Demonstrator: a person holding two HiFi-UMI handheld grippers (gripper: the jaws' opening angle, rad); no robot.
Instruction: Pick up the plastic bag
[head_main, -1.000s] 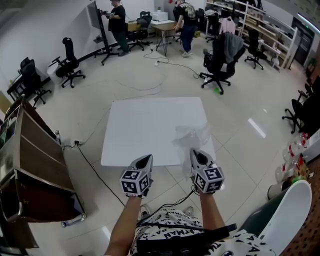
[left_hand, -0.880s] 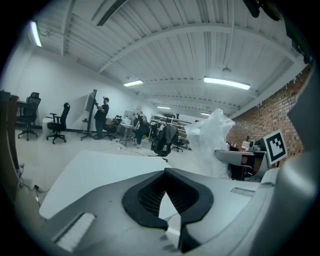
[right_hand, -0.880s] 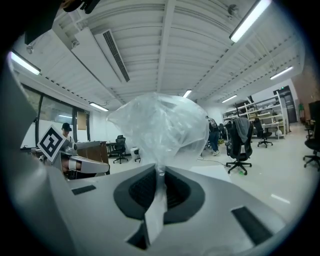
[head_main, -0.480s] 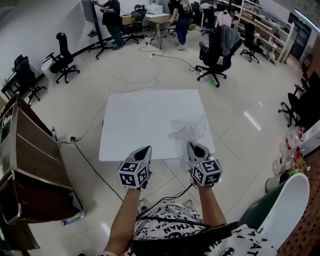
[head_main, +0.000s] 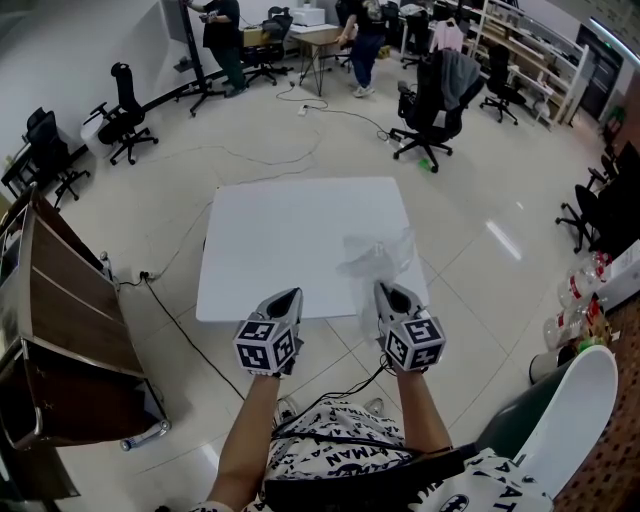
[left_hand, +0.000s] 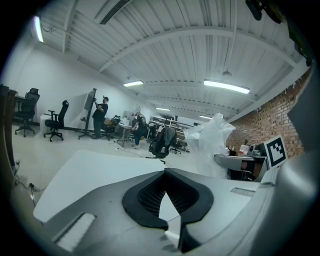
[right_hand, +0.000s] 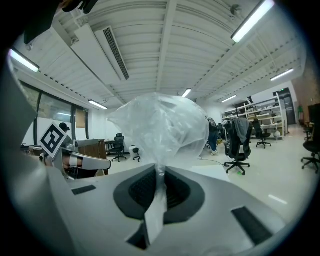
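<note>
A clear crumpled plastic bag (head_main: 375, 262) is over the near right corner of the white table (head_main: 290, 230). My right gripper (head_main: 386, 292) is shut on the bag's lower twisted end. In the right gripper view the bag (right_hand: 160, 127) billows up from the closed jaws of the right gripper (right_hand: 159, 172), and a strip of it trails back between the pads. My left gripper (head_main: 287, 298) hovers at the table's near edge, shut and with nothing in it. The left gripper view shows this gripper (left_hand: 165, 172) empty, with the bag (left_hand: 210, 142) off to its right. Whether the bag touches the table I cannot tell.
Black office chairs (head_main: 432, 105) stand beyond the table, and cables (head_main: 180, 325) trail over the tiled floor. A wooden cabinet (head_main: 60, 330) is at the left. A white chair back (head_main: 570, 420) and bottles (head_main: 575, 315) are at the right. People (head_main: 222, 35) stand far back.
The head view shifted slightly a second ago. Both grippers keep their places at the table's near edge, and the right one still holds the bag.
</note>
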